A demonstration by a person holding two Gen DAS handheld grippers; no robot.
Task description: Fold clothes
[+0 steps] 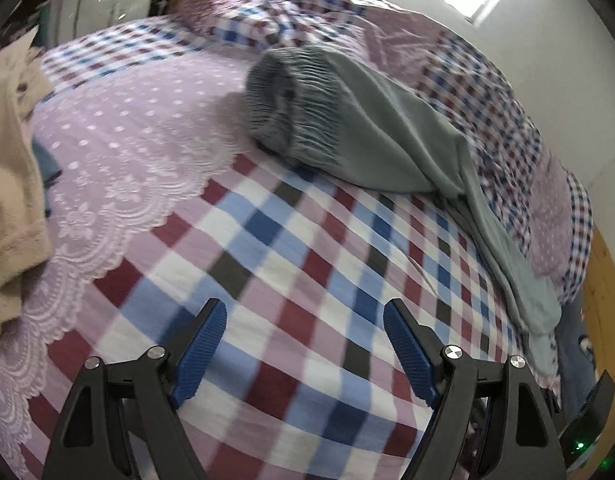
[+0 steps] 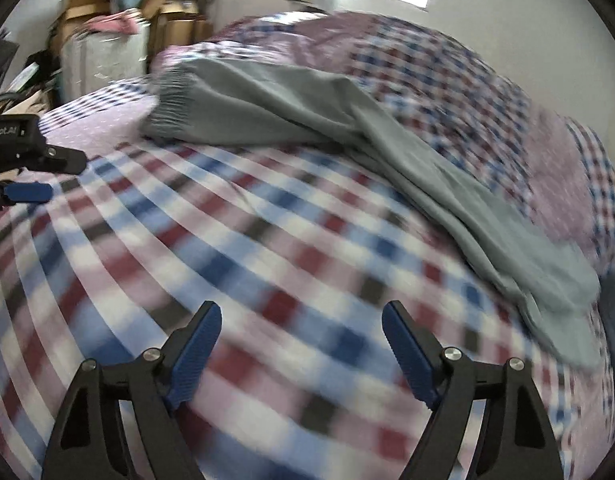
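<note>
— Both grippers empty?
— Yes. The left gripper (image 1: 305,312) and the right gripper (image 2: 301,314) hover over the checked bed cover (image 1: 291,280), fingers spread wide apart, nothing between them.
— And the clothes?
— Grey trousers (image 1: 387,136) lie on the bed ahead, elastic waistband (image 1: 291,96) to the left, legs trailing to the right edge. A beige garment (image 1: 7,184) sits far left.

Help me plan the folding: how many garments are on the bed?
2 clearly: grey trousers across the far right, and a tan garment at the left edge. Something blue beneath it may be another.
</note>
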